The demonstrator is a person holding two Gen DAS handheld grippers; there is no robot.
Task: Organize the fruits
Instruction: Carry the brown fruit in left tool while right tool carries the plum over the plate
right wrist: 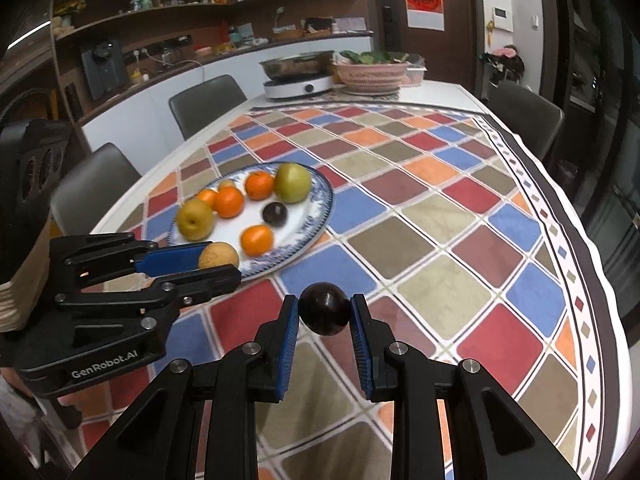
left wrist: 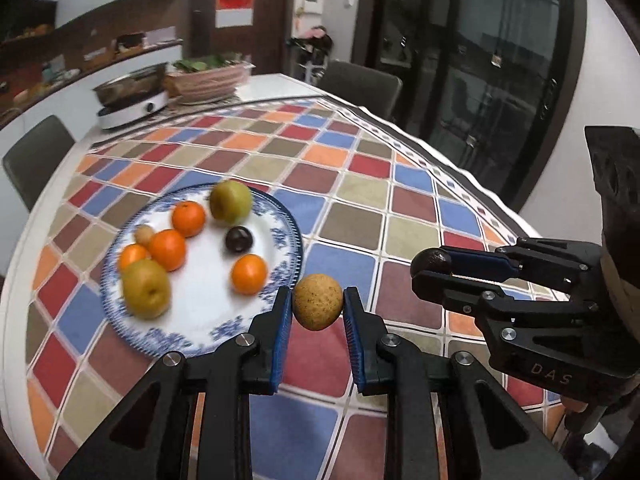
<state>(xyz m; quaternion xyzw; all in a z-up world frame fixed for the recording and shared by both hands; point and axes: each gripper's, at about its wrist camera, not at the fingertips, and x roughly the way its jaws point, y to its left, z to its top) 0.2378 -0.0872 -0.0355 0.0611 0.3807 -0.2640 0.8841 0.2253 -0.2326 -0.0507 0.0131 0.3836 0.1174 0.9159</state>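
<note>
Tan fruit (left wrist: pixel 318 302) clamped in left gripper (left wrist: pixel 318 312); dark fruit (right wrist: pixel 324 314) clamped in right gripper (right wrist: pixel 325 320).

Dim indoor light, heavy fisheye bending and dark corners; the fruit plate (left wrist: pixel 280 236) is motion-blurred.

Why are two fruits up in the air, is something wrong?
Nothing is spilled or broken. The left gripper holds a small tan fruit and the right gripper a dark round fruit; the other fruits sit on the blue-rimmed plate.

Plate (left wrist: pixel 286 216) fruit motion-blurred
</note>
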